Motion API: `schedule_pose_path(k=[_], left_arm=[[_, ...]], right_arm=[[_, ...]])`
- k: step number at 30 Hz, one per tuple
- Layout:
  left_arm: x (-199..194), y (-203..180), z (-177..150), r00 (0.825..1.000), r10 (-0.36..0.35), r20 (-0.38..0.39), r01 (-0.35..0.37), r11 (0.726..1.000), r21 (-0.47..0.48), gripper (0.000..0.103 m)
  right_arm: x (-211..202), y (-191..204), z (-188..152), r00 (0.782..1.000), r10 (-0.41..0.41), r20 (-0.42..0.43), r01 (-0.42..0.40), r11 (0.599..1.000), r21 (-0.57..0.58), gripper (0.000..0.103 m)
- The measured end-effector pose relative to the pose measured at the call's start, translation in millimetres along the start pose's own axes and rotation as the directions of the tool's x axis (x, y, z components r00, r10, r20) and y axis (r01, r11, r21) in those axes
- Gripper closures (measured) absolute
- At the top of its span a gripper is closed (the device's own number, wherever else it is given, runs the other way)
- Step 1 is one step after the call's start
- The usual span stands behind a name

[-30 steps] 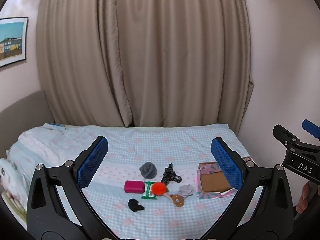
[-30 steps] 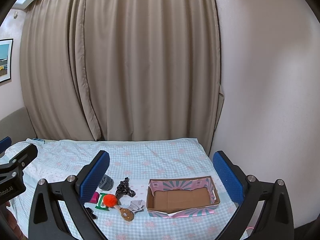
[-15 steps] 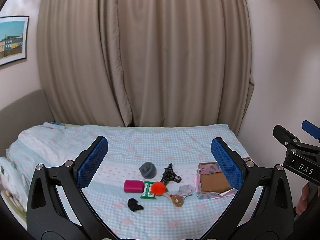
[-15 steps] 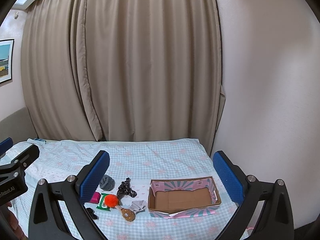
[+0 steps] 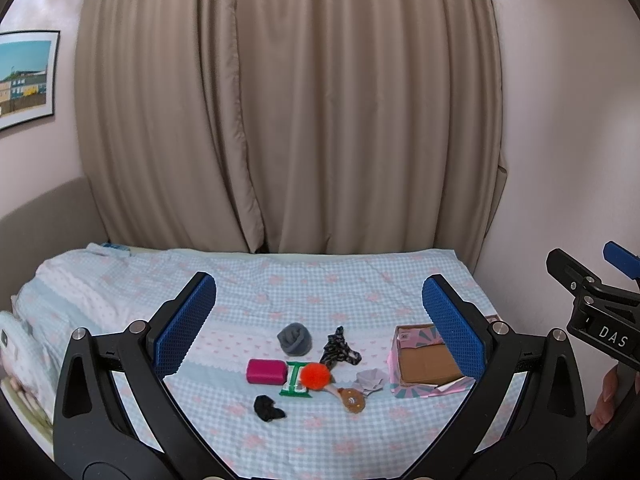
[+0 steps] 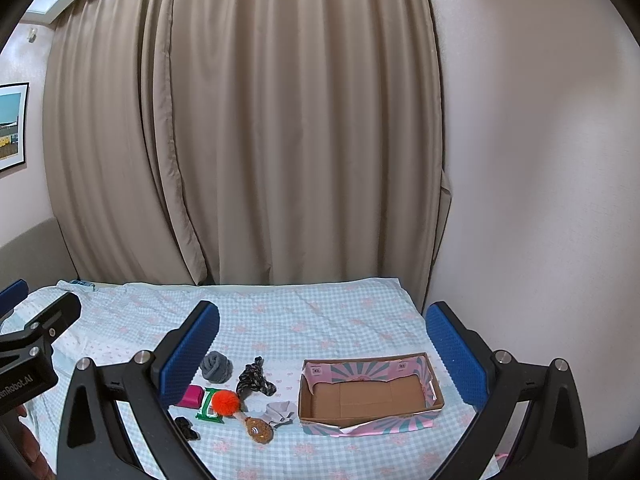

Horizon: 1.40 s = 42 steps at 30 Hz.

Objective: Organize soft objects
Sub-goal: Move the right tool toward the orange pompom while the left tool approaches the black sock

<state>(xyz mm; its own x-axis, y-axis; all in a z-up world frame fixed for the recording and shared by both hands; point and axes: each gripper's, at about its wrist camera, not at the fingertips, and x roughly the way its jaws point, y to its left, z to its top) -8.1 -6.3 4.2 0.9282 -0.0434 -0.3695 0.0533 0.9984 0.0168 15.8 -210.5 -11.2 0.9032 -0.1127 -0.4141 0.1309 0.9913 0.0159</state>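
Nearest the cameras, the left gripper (image 5: 319, 322) hangs above the bed with its blue-padded fingers (image 5: 185, 324) spread wide and nothing between them; the right gripper (image 6: 323, 346) is likewise splayed apart and empty, held just to the side of the left one.

Below them a bed (image 5: 360, 280) is covered by a pale blue checked sheet with pink flowers. Closest on it lies a small black fabric scrap (image 5: 268, 408), and just right of it a brown round toy (image 5: 354, 400) whose handle runs up to an orange pompom (image 5: 315, 375). The pompom rests on a green-and-white packet (image 5: 294, 386), which touches a magenta block (image 5: 266, 371) at its left. A crumpled light grey cloth (image 5: 370, 378) sits right of the brown toy, near an open cardboard box (image 6: 370, 398) with a pink and teal sunburst print; its inside looks bare, though the near wall hides part of the floor.

Slightly further back lie a rolled dark grey sock (image 5: 295, 338) and a black-and-white patterned fabric bundle (image 5: 338, 352), side by side and apart.

Beyond the bed, beige curtains (image 5: 288, 100) hang closed, and a framed picture (image 5: 24, 80) is on the left wall
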Motion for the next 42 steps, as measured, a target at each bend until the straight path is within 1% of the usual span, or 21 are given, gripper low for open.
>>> schedule_pose_path(k=[5, 8, 11, 15, 19, 22, 25, 30, 34, 37, 39, 42], left_arm=[[-4.5, 0.3, 2.2, 1.0, 0.014, -0.009, -0.014, 1.0, 0.0, 0.001], [-7.9, 3.9, 0.5, 0.999, 0.039, -0.017, -0.039, 0.999, 0.018, 0.0], [-7.8, 17.2, -9.6, 0.997, 0.064, -0.032, -0.064, 0.998, 0.019, 0.0], [4.3, 45.3, -26.3, 0.996, 0.052, -0.066, -0.051, 0.998, 0.027, 0.0], [19.7, 84.1, -40.6, 0.996, 0.014, -0.088, -0.009, 0.998, 0.058, 0.0], [39.8, 119.8, -47.2, 0.989, -0.055, -0.135, 0.065, 0.995, 0.07, 0.0], [62.8, 150.7, -55.5, 0.981, -0.111, -0.162, 0.128, 0.987, 0.095, 0.0], [109.7, 193.9, -75.1, 0.957, -0.176, -0.23, 0.206, 0.972, 0.116, 0.001], [156.6, 220.2, -104.3, 0.928, -0.215, -0.305, 0.262, 0.958, 0.119, 0.001], [188.9, 227.0, -130.0, 0.903, -0.242, -0.355, 0.297, 0.949, 0.107, 0.001], [207.0, 225.4, -150.6, 0.89, -0.259, -0.376, 0.317, 0.943, 0.1, 0.001], [239.6, 220.1, -187.4, 0.86, -0.284, -0.423, 0.352, 0.931, 0.091, 0.001]], right_arm=[[0.7, 0.4, 1.3, 1.0, 0.009, -0.013, -0.009, 1.0, -0.003, 0.0], [3.0, 2.1, 2.4, 0.999, 0.034, -0.03, -0.034, 0.999, -0.005, 0.0], [8.9, 8.5, -1.3, 0.997, 0.07, -0.045, -0.071, 0.997, -0.014, 0.0], [16.5, 27.3, -15.3, 0.995, 0.09, -0.039, -0.091, 0.996, -0.015, 0.0], [29.0, 60.0, -32.3, 0.993, 0.09, -0.073, -0.089, 0.996, 0.009, 0.0], [39.4, 88.7, -43.5, 0.992, 0.069, -0.108, -0.067, 0.998, 0.022, 0.0], [52.3, 115.6, -57.2, 0.989, 0.057, -0.137, -0.05, 0.997, 0.054, 0.0], [80.2, 161.1, -85.4, 0.983, 0.02, -0.183, -0.007, 0.997, 0.072, 0.0], [111.2, 188.4, -109.7, 0.971, 0.018, -0.239, 0.0, 0.997, 0.075, 0.0], [138.6, 201.4, -126.6, 0.962, 0.021, -0.271, -0.003, 0.998, 0.066, 0.0], [159.8, 207.6, -140.2, 0.958, 0.027, -0.286, -0.011, 0.998, 0.059, 0.0], [192.6, 213.0, -161.9, 0.948, 0.02, -0.317, -0.007, 0.999, 0.044, 0.0]])
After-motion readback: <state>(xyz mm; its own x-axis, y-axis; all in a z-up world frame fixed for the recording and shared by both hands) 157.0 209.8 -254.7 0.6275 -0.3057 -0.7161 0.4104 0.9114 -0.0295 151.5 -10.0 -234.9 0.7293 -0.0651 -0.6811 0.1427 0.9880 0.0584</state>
